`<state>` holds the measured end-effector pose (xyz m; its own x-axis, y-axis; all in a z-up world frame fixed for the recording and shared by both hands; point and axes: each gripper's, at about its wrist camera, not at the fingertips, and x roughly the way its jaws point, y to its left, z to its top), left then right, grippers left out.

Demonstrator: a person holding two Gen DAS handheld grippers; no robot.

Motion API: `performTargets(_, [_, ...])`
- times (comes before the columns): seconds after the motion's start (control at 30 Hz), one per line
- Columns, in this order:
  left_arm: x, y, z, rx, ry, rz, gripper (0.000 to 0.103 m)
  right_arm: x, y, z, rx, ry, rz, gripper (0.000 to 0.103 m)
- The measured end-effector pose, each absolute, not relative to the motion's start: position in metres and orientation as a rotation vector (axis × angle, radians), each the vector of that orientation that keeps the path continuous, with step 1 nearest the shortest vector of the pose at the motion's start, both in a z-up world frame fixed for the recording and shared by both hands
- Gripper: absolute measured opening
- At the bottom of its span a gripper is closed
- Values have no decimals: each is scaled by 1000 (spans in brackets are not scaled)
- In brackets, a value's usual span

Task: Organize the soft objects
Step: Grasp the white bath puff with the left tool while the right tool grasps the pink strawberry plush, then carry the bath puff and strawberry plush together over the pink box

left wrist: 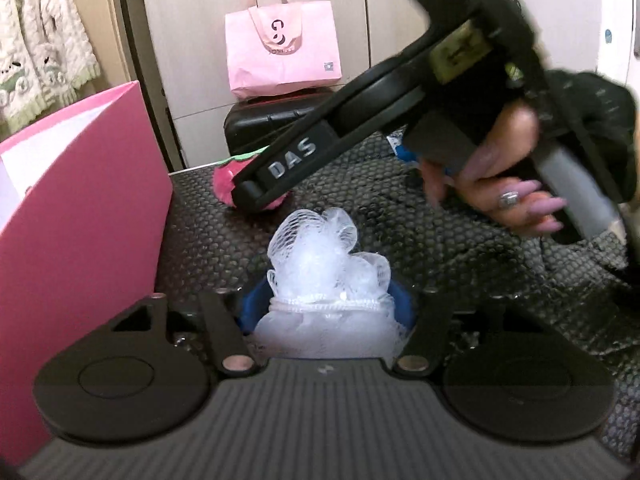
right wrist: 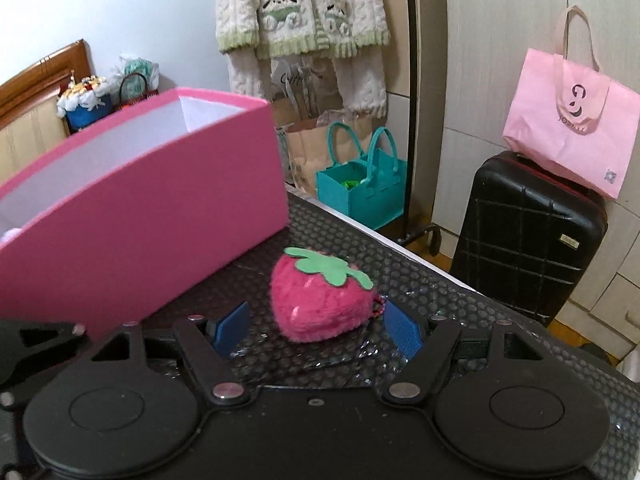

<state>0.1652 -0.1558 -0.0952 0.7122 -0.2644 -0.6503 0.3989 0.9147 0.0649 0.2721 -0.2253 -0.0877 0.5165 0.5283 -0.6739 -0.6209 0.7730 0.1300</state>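
My left gripper [left wrist: 326,312] clenches the white mesh pouf [left wrist: 326,256]. My right gripper [right wrist: 316,330] stands released around the plush strawberry [right wrist: 320,300]. Neither is in the pink box [right wrist: 160,200] yet.

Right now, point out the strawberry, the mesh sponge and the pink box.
strawberry [right wrist: 320,300]: right wrist view, on its fuzzy pink body.
mesh sponge [left wrist: 324,256]: left wrist view, on its white netting.
pink box [right wrist: 160,208]: right wrist view, on its outer side wall.

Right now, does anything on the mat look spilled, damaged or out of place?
Nothing stands out. The white mesh sponge and the plush strawberry lie intact on the bubble mat, and the pink box stands upright beside them.
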Motion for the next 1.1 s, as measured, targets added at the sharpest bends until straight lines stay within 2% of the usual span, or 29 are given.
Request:
performTargets(0.1, [163, -157, -95, 217, 676, -374, 47, 282, -220, -94, -143, 769, 692, 79])
performTargets(0.17, [162, -157, -95, 217, 675, -381, 45, 285, -218, -97, -149, 761, 688, 77])
performTargets(0.2, [162, -156, -95, 215, 674, -385, 44, 285, -217, -97, -154, 760, 685, 73])
performTargets(0.23, [161, -156, -94, 213, 675, -387, 43, 284, -215, -98, -164, 760, 677, 56])
performTargets(0.27, [160, -155, -93, 209, 675, -389, 43, 283, -214, -97, -170, 760, 671, 55])
performTargets(0.7, [139, -136, -70, 136, 675, -427, 43, 224, -232, -63, -146, 730, 584, 54])
performTargets(1.1, [101, -123, -64, 84, 736, -492, 43, 158, -249, -58, -98, 776, 490, 55])
